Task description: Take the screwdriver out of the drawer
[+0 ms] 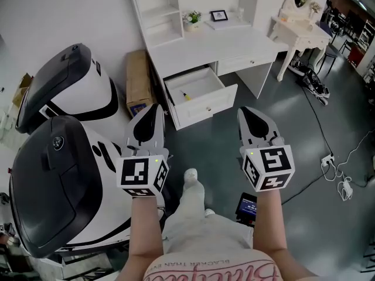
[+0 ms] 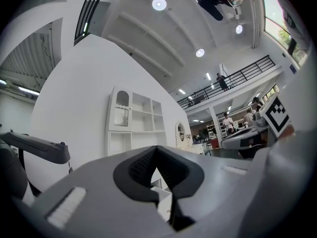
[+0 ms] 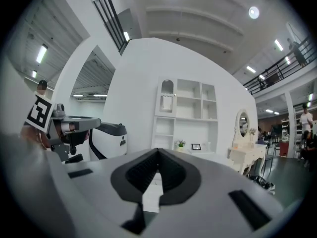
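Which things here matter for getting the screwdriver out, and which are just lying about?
Job: screwdriver, open drawer, left gripper, right gripper.
Lying about: cardboard box, potted plant, picture frame, dressing table, power strip.

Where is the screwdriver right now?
Head view, above centre: the screwdriver lies in the open drawer of the white desk, toward the drawer's left side, right of the cardboard box.

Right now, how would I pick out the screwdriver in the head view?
Find the white desk against the wall. One drawer under its top stands pulled open. The screwdriver lies on that drawer's floor: a small yellow stick, the only thing I can see in there.
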